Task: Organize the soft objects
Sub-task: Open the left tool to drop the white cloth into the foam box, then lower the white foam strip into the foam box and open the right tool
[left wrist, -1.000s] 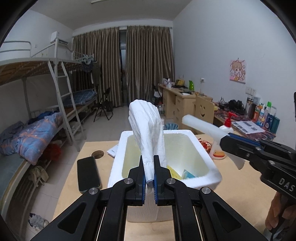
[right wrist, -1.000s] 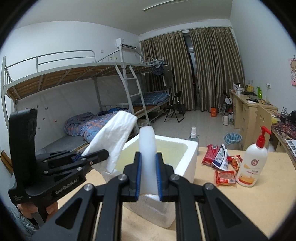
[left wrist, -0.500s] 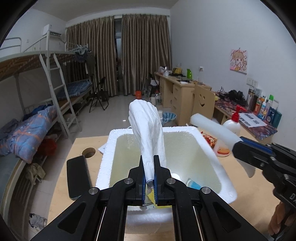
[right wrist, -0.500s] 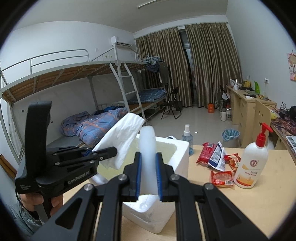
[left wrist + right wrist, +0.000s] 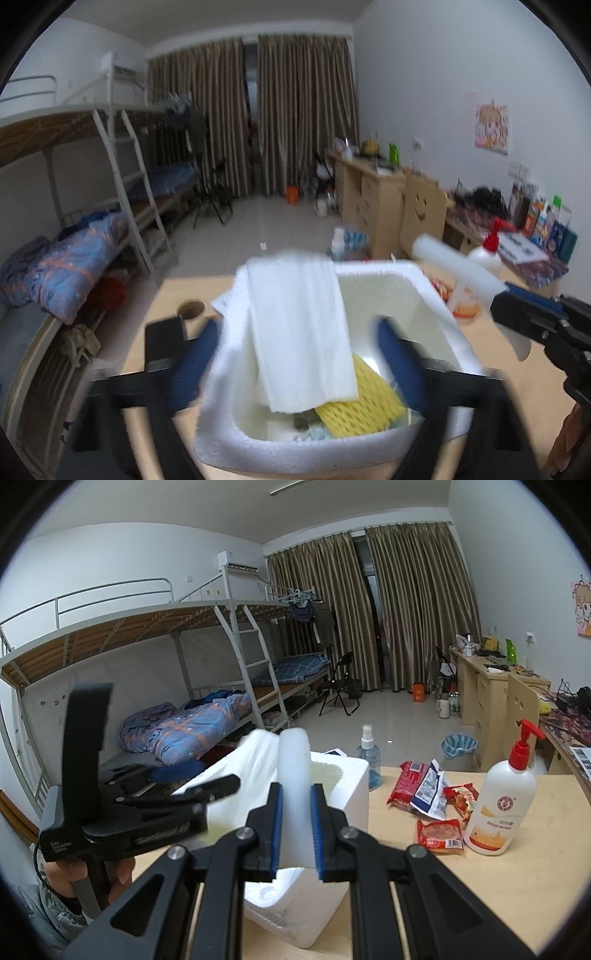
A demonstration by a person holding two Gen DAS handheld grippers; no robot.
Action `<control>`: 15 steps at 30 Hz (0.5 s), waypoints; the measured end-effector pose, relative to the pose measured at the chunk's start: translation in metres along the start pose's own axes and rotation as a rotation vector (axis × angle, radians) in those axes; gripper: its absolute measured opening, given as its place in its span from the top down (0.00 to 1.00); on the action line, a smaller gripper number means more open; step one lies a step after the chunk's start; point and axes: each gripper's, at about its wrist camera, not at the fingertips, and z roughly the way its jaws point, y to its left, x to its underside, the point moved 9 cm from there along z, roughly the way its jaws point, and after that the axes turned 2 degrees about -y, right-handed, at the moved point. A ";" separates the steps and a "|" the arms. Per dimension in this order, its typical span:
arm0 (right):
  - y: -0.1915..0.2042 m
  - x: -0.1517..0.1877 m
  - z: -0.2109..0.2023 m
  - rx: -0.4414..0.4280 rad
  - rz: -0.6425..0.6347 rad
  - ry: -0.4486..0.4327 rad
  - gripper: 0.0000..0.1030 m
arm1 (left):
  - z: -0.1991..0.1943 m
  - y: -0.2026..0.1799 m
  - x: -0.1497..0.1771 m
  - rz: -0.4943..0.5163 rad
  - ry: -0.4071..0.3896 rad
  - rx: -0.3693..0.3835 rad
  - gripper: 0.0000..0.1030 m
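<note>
Right now the left tongs (image 5: 295,369) are opening, their blue pads (image 5: 399,365) spread wide to either side of the white foam box (image 5: 439,295), gripping nothing. Between them the folded white foam sheet (image 5: 299,332) lies free, draped from the box's rim at 11 o'clock down into the box and onto the yellow foam fruit net (image 5: 369,406) on the bottom. The picture is blurred, so whether the sheet touches either pad cannot be told.

The right tongs (image 5: 296,808) are nearly closed on a white foam tube (image 5: 293,775), which stands upright between their pads. Seen from the left wrist, that tube reaches toward the box's rim from 3 o'clock without touching it.

The box sits on the light wooden desk (image 5: 517,886), its near corner close to the desk's front edge. Bare desk lies open in front of the right tongs. At 2 o'clock from the box, well apart, lie red snack packets (image 5: 439,834) and a white pump bottle with a red head (image 5: 502,805); a clear spray bottle (image 5: 368,753) stands just behind the box. A black phone (image 5: 162,347) lies at 9 o'clock, near the left tongs' outer pad.
</note>
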 end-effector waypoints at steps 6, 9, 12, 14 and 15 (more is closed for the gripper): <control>0.001 0.000 -0.001 0.001 -0.002 0.000 0.83 | -0.010 0.008 -0.003 0.003 -0.049 -0.042 0.05; 0.002 -0.001 -0.001 -0.003 -0.003 0.001 0.83 | -0.012 0.009 -0.001 -0.002 -0.046 -0.043 0.05; 0.005 -0.001 0.001 -0.006 -0.009 0.003 0.83 | -0.015 0.011 0.000 -0.005 -0.050 -0.049 0.05; 0.006 -0.001 0.003 -0.010 -0.010 0.006 0.83 | -0.018 0.013 0.001 -0.010 -0.054 -0.052 0.05; 0.007 -0.001 0.004 -0.011 -0.011 0.009 0.83 | -0.020 0.014 0.002 -0.009 -0.055 -0.053 0.05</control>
